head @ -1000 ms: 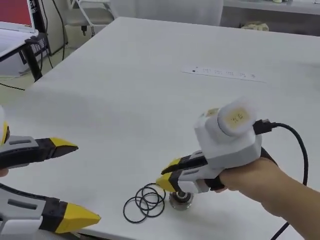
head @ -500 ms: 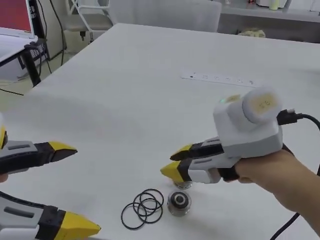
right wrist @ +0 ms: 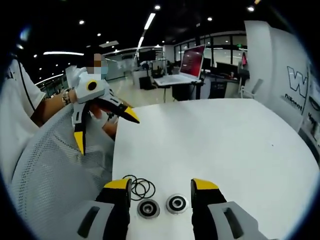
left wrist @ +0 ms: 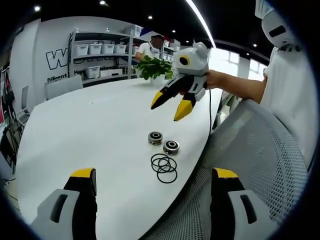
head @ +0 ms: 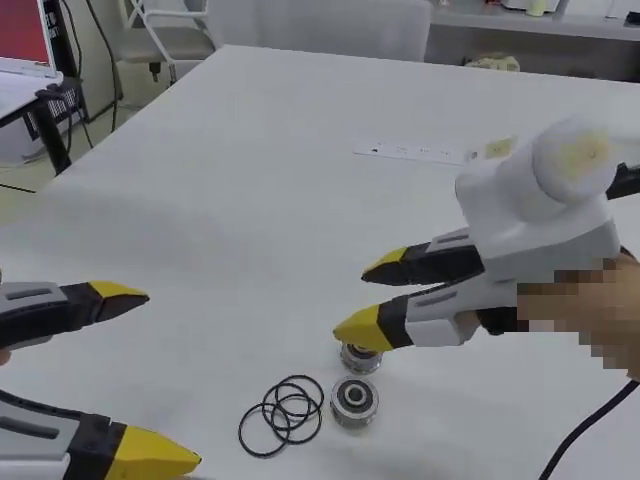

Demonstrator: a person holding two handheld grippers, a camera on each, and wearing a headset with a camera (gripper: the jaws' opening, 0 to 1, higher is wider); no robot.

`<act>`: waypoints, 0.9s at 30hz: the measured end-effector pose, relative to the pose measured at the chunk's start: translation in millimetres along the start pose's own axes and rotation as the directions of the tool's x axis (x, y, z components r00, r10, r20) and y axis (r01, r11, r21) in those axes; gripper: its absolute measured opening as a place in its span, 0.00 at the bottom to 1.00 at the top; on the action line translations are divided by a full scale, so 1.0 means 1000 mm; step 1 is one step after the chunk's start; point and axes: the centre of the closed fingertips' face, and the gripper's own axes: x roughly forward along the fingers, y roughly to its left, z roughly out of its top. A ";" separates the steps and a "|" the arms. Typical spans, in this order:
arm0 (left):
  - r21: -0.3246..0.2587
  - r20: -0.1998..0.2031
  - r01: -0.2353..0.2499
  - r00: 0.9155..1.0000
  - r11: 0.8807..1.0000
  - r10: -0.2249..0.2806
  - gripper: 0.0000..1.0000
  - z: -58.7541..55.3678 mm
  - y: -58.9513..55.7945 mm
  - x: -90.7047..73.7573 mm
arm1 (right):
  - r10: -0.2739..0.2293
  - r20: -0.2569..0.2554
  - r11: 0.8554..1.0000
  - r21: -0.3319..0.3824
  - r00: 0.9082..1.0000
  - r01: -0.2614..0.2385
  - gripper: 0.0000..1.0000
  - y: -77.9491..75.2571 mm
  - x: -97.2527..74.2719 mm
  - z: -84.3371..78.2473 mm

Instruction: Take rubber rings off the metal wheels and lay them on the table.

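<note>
Two small metal wheels (head: 354, 397) (head: 361, 357) stand side by side near the table's front edge, seen also in the left gripper view (left wrist: 171, 146) (left wrist: 155, 138) and the right gripper view (right wrist: 148, 208) (right wrist: 177, 203). Several loose black rubber rings (head: 282, 413) (left wrist: 164, 165) (right wrist: 138, 187) lie overlapping just left of them. My right gripper (head: 360, 300) (right wrist: 161, 185) hovers above the wheels, open and holding nothing. Off to the left, my left gripper (head: 150, 378) (left wrist: 153, 175) is wide open and apart from everything.
The white table (head: 300, 180) stretches far ahead. A white power strip (head: 415, 152) lies at its far middle. A black cable (head: 590, 425) trails from the right gripper. A mesh chair back (left wrist: 250, 145) stands by the table's near edge.
My right gripper has risen up and to the right, away from the wheels, and its jaws have spread wider. Both wheels now show beside the rings. The left gripper has barely moved.
</note>
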 end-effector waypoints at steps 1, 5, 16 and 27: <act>0.005 -0.005 0.003 1.000 1.000 -0.003 0.93 -0.001 -0.001 0.000 | 0.000 -0.003 1.000 -0.002 1.000 0.000 0.49 0.003 -0.002 -0.001; 0.009 0.001 0.009 1.000 1.000 -0.009 0.95 0.000 -0.002 0.001 | -0.004 -0.005 1.000 -0.009 1.000 0.004 0.54 0.007 -0.010 -0.009; 0.011 0.002 0.019 1.000 1.000 -0.019 0.99 0.000 -0.004 0.002 | -0.067 0.067 0.992 0.109 0.996 0.059 0.66 0.009 -0.038 -0.029; 0.006 0.014 0.055 0.998 0.998 -0.055 0.99 0.002 -0.010 0.003 | -0.153 0.146 0.964 0.240 0.977 0.115 0.83 0.018 -0.058 -0.057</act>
